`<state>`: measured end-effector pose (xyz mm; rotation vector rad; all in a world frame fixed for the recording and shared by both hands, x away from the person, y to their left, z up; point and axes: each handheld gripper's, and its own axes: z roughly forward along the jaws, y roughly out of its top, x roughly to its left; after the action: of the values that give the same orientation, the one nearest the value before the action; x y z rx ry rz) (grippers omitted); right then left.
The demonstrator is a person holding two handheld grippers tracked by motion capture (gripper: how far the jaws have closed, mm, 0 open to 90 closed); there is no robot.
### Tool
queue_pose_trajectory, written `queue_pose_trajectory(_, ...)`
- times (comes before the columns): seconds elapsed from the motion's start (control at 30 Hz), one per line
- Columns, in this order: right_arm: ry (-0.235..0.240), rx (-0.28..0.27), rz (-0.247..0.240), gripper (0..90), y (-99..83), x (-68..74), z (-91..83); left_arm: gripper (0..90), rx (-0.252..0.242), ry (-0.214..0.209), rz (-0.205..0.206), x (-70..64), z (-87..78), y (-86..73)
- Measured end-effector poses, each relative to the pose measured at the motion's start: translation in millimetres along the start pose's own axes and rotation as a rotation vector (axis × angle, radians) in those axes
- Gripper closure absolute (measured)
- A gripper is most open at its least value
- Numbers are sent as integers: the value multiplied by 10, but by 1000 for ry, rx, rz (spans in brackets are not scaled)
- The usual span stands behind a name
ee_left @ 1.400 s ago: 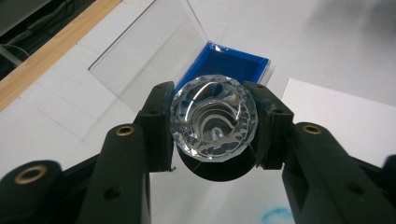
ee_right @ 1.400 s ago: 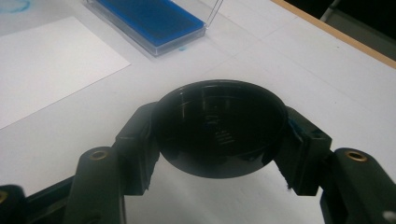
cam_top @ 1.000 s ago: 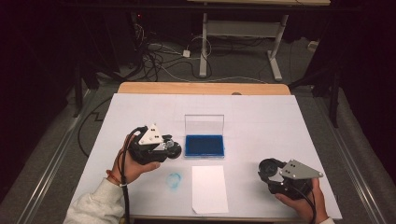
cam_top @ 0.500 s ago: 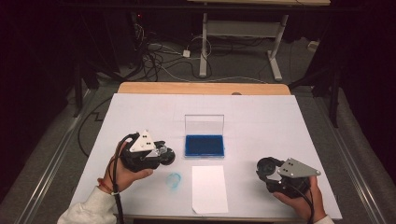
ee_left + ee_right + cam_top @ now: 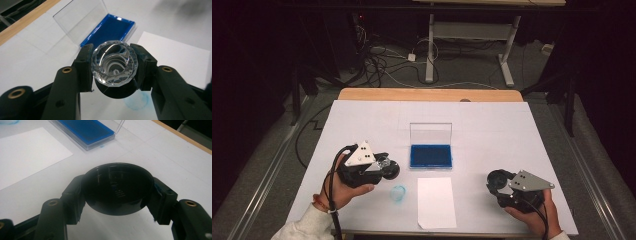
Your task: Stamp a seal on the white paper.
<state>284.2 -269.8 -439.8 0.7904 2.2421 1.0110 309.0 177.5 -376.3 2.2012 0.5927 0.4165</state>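
On the white table [image 5: 362,120], the left gripper [image 5: 384,167] sits at about 8 o'clock from the table's middle, held in the person's left hand [image 5: 339,187] with its grey three-cornered plate facing up. In the left gripper view its black jaws pinch a clear faceted stamp handle [image 5: 114,63], crystal-like and round, with a black round base [image 5: 116,91] under it; the handle fills the gap between the two jaws. Directly below the stamp, at 6 o'clock in that view, a faint blue round ink mark [image 5: 138,102] lies on the table surface. In the high view the same blue mark [image 5: 398,192] lies just beside the gripper at its 5 o'clock.

Near the table's centre stands an open ink pad [image 5: 430,155], its blue pad flat and its clear lid [image 5: 430,134] upright at the 12 o'clock edge. At 6 o'clock from the pad, apart from it, lies a white sheet of paper [image 5: 436,202].

The right gripper [image 5: 497,182] rests at about 4 o'clock, held in the right hand [image 5: 537,217]. In the right gripper view its jaws clamp a black round cap [image 5: 117,188], hollow side showing, one jaw on each side of its rim. The ink pad [image 5: 85,131] shows beyond at 11 o'clock, the paper [image 5: 27,155] at 9 o'clock.
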Motion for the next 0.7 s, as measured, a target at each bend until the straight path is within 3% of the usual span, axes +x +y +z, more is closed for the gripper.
queue_pose_trajectory(0.27, 6, 2, -7, 386, 10, 19, 7, 551, 4, -40, 28, -100, 55, 45)
queue_pose_trajectory(0.7, 9, 7, -9, 386, 10, 21, 11, 551, 55, -131, 109, -388, 403, 188)
